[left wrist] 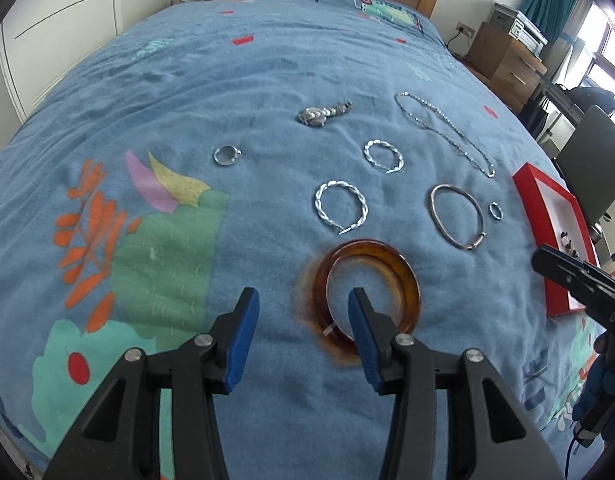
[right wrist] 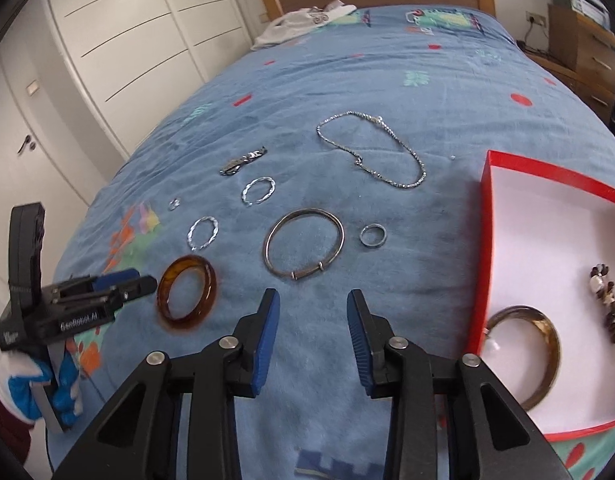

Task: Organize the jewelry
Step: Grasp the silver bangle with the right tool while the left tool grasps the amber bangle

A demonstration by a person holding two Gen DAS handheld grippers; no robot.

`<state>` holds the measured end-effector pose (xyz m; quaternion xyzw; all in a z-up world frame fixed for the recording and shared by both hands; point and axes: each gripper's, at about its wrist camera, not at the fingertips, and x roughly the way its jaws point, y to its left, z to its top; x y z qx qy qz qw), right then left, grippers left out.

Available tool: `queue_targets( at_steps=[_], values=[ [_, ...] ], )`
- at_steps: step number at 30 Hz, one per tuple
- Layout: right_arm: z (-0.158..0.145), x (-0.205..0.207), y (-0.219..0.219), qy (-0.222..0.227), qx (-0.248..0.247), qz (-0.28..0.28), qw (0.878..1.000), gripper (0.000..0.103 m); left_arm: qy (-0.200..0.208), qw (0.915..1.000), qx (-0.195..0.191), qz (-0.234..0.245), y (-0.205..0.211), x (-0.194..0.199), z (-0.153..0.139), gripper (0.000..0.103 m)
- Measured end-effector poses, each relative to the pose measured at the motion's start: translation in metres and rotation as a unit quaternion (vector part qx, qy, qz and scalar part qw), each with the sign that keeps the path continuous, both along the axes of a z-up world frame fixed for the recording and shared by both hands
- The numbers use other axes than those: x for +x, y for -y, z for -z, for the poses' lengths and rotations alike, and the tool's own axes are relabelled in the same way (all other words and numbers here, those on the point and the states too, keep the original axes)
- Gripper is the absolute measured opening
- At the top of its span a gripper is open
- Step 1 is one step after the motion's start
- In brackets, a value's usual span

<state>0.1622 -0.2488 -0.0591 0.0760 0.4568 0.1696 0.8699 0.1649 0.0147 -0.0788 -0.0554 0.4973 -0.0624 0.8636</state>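
An amber bangle [left wrist: 410,280] [right wrist: 210,284] lies flat on the blue bedspread [left wrist: 267,80]. My left gripper [left wrist: 303,294] hovers open over its left rim, with the right fingertip in front of the bangle's hole and no pad pressing on it. My right gripper [right wrist: 313,296] stands open with only blanket between its fingers, just short of a plain silver bangle [right wrist: 305,276] [left wrist: 432,208]. A small ring [right wrist: 362,237] lies right of that bangle. The red box [right wrist: 483,240] [left wrist: 535,184] at the right holds a brown bangle [right wrist: 547,336] and a beaded bracelet [right wrist: 609,308].
Further back lie two twisted silver hoops [left wrist: 319,204] [left wrist: 367,152], a ring [left wrist: 217,156], a watch [left wrist: 323,114] and a chain necklace [left wrist: 447,124]. A blue-and-white gloved hand [right wrist: 47,384] holds the left gripper. White clothing lies by the headboard, with wardrobes left and wooden drawers right.
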Motion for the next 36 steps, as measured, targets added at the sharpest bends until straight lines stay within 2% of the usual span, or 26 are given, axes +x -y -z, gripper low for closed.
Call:
queue_targets(
  at_steps=[6, 14, 16, 20, 23, 24, 25, 30, 36],
  values=[
    [0.013, 0.022, -0.013, -0.016, -0.004, 0.022, 1.0, 0.031, -0.009, 0.9999, -0.006, 0.006, 0.002, 0.012, 0.013, 0.044],
    [0.033, 0.045, -0.016, -0.038, 0.015, 0.059, 0.997, 0.032, -0.011, 0.9998, 0.001, 0.018, 0.006, 0.022, 0.022, 0.043],
    [0.037, 0.049, -0.017, -0.041, 0.017, 0.062, 0.997, 0.032, -0.011, 0.9998, 0.005, 0.018, 0.007, 0.024, 0.025, 0.039],
    [0.044, 0.059, -0.023, -0.046, 0.018, 0.065, 0.997, 0.032, -0.008, 0.9997, 0.018, 0.017, 0.008, 0.026, 0.027, 0.023],
    [0.049, 0.063, -0.025, -0.047, 0.02, 0.072, 0.996, 0.025, -0.006, 0.9994, 0.027, 0.023, 0.01, 0.026, 0.028, 0.011],
    [0.05, 0.063, -0.025, -0.048, 0.021, 0.075, 0.996, 0.016, -0.005, 0.9992, 0.03, 0.025, 0.011, 0.025, 0.028, 0.01],
    [0.051, 0.064, -0.025, -0.05, 0.022, 0.076, 0.996, 0.012, -0.003, 0.9991, 0.035, 0.025, 0.013, 0.025, 0.027, 0.01],
    [0.049, 0.065, -0.029, -0.042, 0.023, 0.066, 0.997, 0.005, 0.007, 0.9993, 0.034, 0.013, 0.012, 0.021, 0.022, 0.009],
    [0.033, 0.055, -0.034, -0.006, 0.007, 0.043, 0.999, 0.005, 0.02, 0.999, 0.039, 0.004, 0.01, 0.015, 0.012, 0.009]
  ],
)
